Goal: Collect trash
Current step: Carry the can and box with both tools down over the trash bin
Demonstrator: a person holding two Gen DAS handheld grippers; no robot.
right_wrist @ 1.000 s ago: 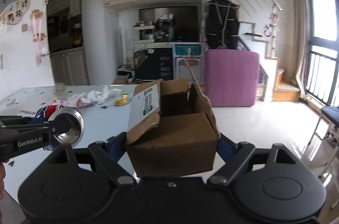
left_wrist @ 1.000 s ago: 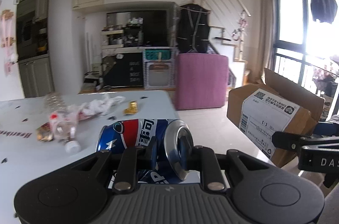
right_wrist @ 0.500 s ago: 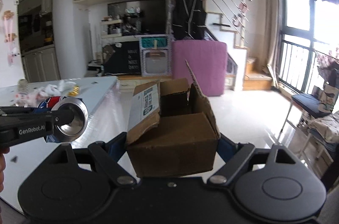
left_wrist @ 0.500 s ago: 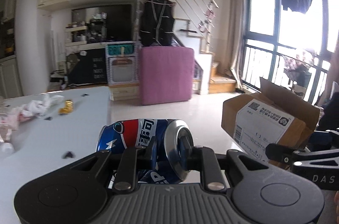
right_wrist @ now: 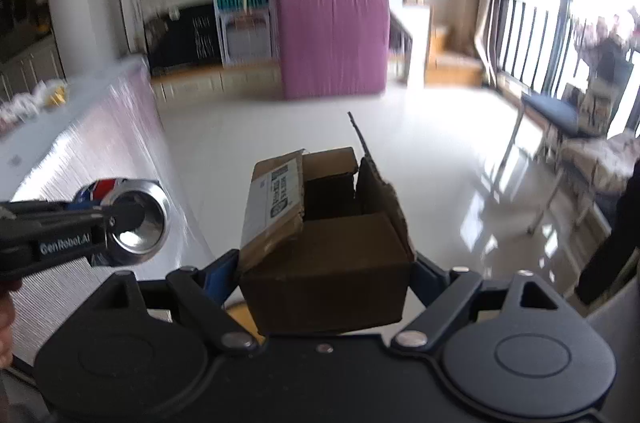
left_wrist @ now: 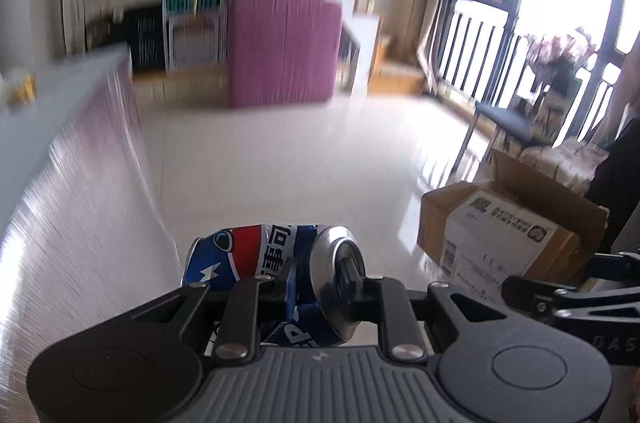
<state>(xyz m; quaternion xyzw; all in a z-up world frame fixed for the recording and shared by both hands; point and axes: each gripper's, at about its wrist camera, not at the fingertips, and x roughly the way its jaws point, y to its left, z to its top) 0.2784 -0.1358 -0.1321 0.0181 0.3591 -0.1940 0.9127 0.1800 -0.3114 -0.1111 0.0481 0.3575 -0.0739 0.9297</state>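
Note:
My left gripper (left_wrist: 320, 287) is shut on a crushed blue Pepsi can (left_wrist: 256, 255), held in the air beside the white table. The can's silver end also shows in the right wrist view (right_wrist: 136, 219). My right gripper (right_wrist: 326, 263) is shut on a brown cardboard box (right_wrist: 324, 247) with open flaps and a shipping label. The box shows at the right of the left wrist view (left_wrist: 508, 227), to the right of the can and level with it.
The white table (left_wrist: 60, 183) runs along the left, with wrappers and a small gold item (right_wrist: 56, 95) far back. A pink block (left_wrist: 280, 51) stands ahead across the glossy white floor. A blue-seated chair (right_wrist: 556, 111) and balcony windows are at right.
Both grippers have swung right and tilted down, away from the table toward the floor and windows. The can and the box stay gripped. The view is motion-blurred.

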